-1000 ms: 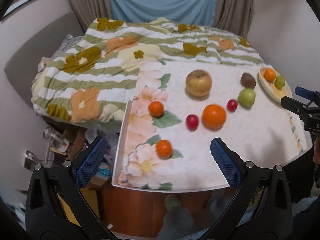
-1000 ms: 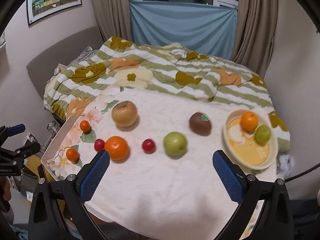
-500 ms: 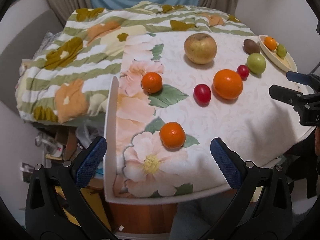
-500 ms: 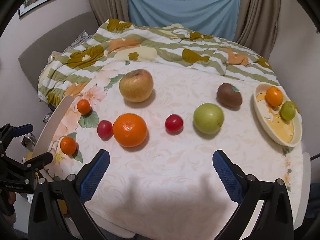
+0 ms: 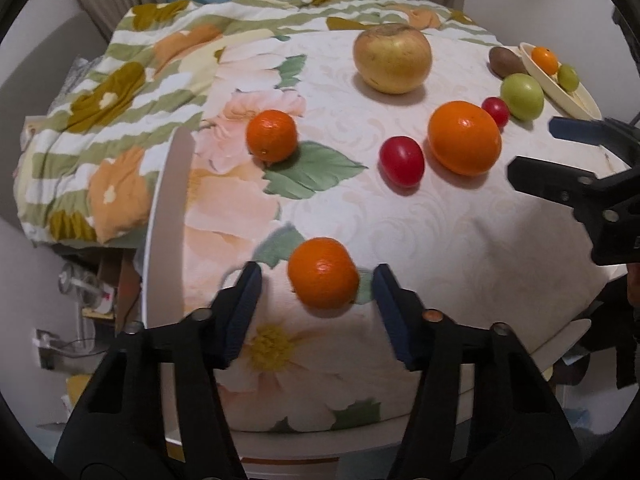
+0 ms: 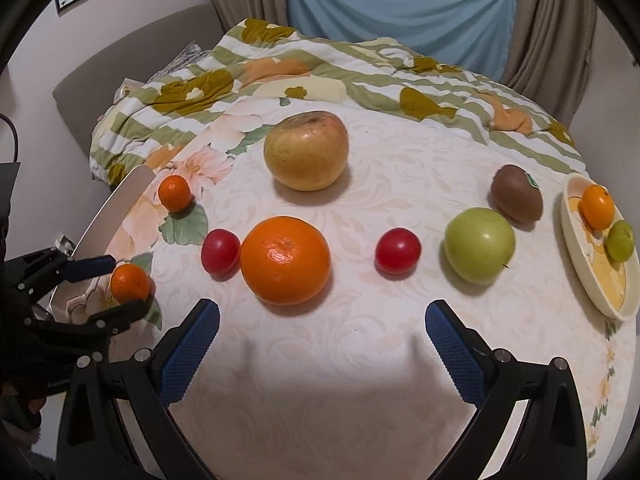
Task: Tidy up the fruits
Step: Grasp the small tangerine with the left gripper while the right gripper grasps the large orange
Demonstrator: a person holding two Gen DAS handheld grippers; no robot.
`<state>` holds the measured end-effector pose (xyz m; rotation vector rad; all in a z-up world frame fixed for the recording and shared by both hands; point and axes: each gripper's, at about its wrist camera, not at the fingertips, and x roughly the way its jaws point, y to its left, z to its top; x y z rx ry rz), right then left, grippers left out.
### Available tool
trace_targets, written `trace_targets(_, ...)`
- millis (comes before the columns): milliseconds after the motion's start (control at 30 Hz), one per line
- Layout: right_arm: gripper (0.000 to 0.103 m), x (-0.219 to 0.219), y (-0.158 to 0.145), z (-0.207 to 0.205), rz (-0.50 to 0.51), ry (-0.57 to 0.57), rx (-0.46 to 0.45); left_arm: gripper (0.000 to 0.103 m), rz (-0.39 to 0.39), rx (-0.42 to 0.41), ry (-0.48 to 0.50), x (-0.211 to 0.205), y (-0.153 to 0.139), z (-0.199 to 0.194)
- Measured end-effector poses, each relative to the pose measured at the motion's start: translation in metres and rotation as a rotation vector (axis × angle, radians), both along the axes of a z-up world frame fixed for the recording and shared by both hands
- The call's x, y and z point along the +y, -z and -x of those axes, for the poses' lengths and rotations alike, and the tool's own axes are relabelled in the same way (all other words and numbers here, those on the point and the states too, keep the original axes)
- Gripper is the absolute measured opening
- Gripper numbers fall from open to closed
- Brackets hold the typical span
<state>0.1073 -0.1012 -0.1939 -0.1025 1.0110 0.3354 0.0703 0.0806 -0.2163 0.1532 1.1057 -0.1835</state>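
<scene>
A: How are the fingers of the left gripper (image 5: 316, 284) seen at this moment?

B: They have just been closing, and the small orange (image 5: 323, 272) is found between them at the near-left edge of the counter (image 5: 460, 240). A narrow gap is seen on each side of the fruit, so it is judged as not yet pinched.

A: And the right gripper (image 6: 322, 330)?

B: Its fingers are spread wide and nothing is held. It is placed just before the large orange (image 6: 285, 260), with a red fruit (image 6: 220, 252) touching that orange on one side.

A: Where should the fruits be brought?

B: Probably to the plate (image 6: 576, 256) at the far right, where an orange fruit and a green one are already lying. This is only a judgement.

A: What could go wrong from here?

B: The small orange is round and smooth, and it sits close to the counter edge. If only one finger is touched first, the fruit could be pushed and rolled off. If it is gripped too low or off-centre, it could be squeezed out. Also the tablecloth (image 5: 400, 216) could be caught by the finger tips and the other fruits disturbed.
</scene>
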Motion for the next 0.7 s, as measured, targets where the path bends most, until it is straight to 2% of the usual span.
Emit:
trace_targets(67,0.102,0.004,0.002,-0.003,0.006,-0.010,0.005,0.047,0.013,0.011,0.002,0.000,0.003,-0.001)
trace_targets(133,0.102,0.007,0.004,-0.005,0.007,-0.019,0.008,0.043,0.020,0.013,-0.008,0.001,0.004,-0.002)
trace_targets(233,0.100,0.013,0.006,-0.009,0.015,-0.040,0.010,0.043,0.044,0.019,-0.017,0.005,0.004,-0.003)
trace_targets(433,0.095,0.023,0.012,-0.018,0.031,-0.090,0.020,0.043,0.030,0.022,-0.014,0.005,0.003,-0.001)
trace_targets(700,0.074,0.032,0.022,-0.031,0.062,-0.131,0.036,0.043,0.035,0.022,-0.036,0.010,0.003,-0.002)
